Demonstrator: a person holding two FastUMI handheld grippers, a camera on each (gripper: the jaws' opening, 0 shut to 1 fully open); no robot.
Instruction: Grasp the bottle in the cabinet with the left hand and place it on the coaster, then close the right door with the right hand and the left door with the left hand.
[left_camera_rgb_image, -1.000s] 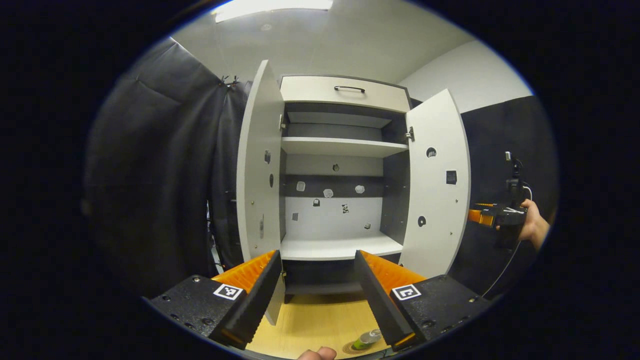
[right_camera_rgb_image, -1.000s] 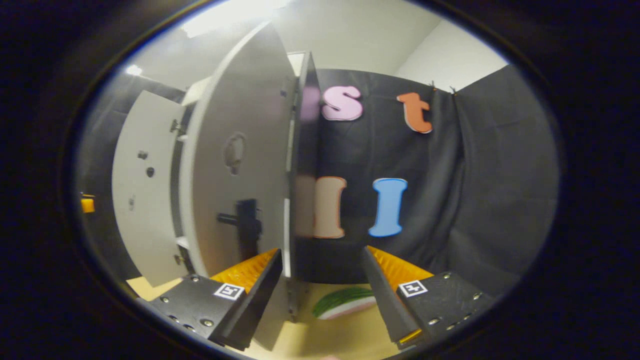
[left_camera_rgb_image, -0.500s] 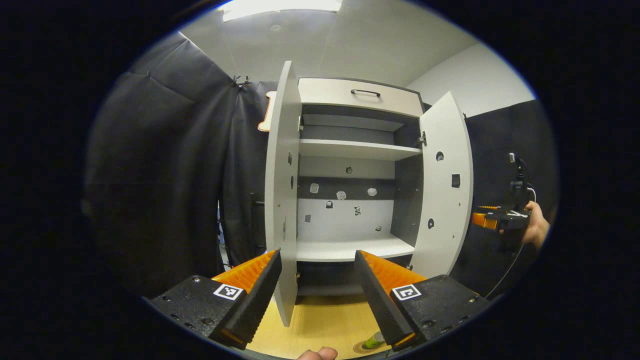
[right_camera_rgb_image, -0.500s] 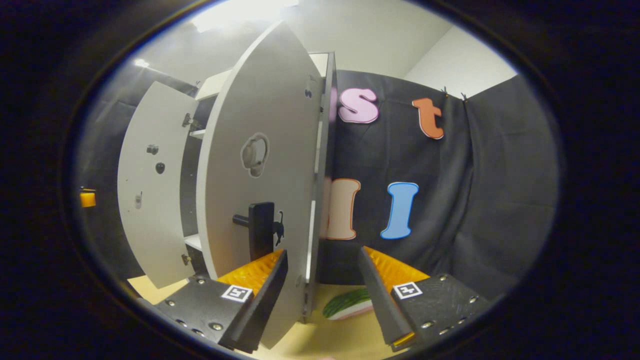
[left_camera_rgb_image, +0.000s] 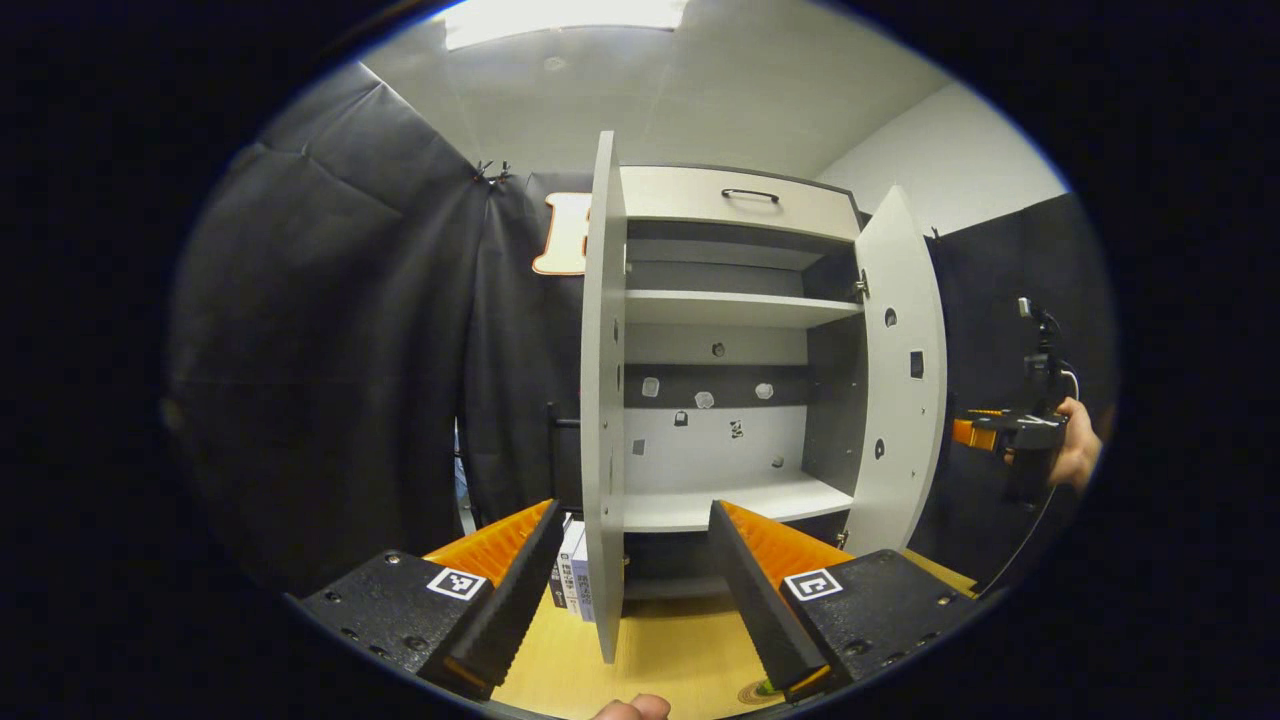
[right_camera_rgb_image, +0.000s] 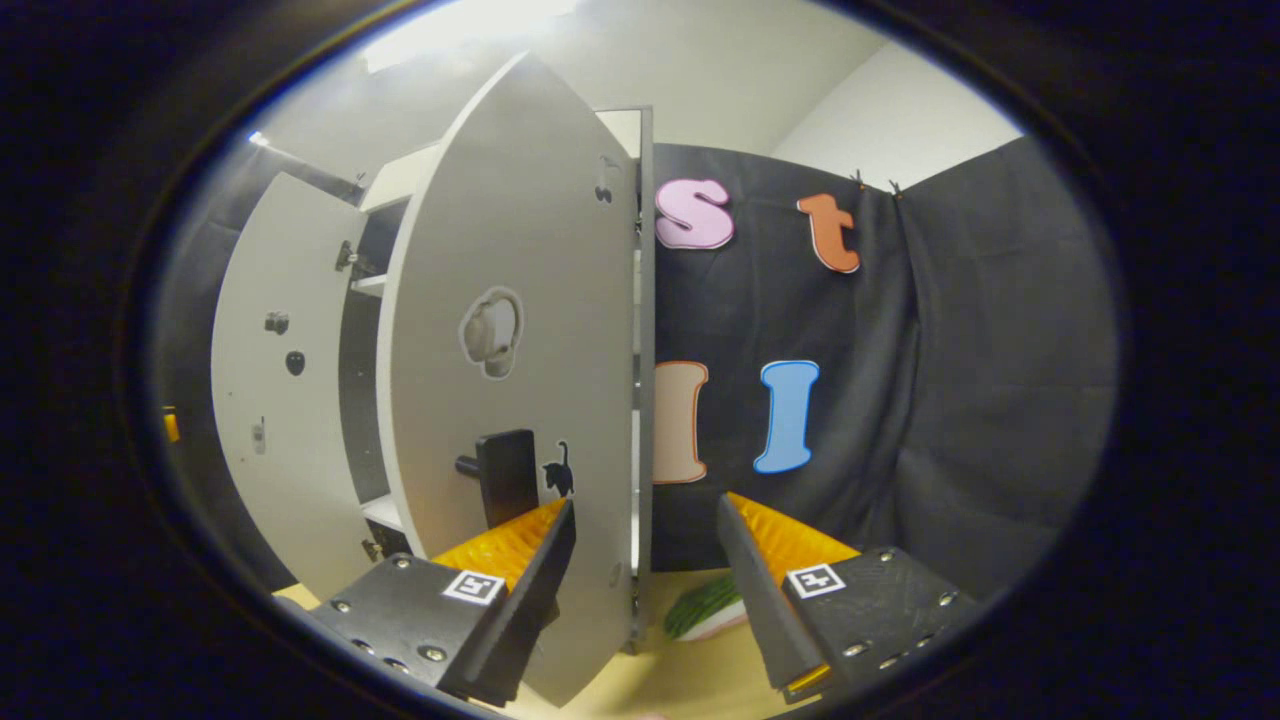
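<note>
Presently both flat grey cabinet doors stood open: left door (left_camera_rgb_image: 603, 400) edge-on, right door (right_camera_rgb_image: 520, 380) upright beside the right gripper (right_camera_rgb_image: 640, 590), fingers spread, empty. Left gripper (left_camera_rgb_image: 640, 590) likewise spread. Below the cabinet (left_camera_rgb_image: 720, 340), bottle (left_camera_rgb_image: 768, 686) on round ridged coaster (left_camera_rgb_image: 752, 692); axis unclear

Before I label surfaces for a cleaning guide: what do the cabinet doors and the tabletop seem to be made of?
Right door: seemingly laminated board with a smooth matte pale-grey face and thin flat edge. Left door: looks the same. Tabletop: probably light wood-look laminate, faint grain showing.
</note>
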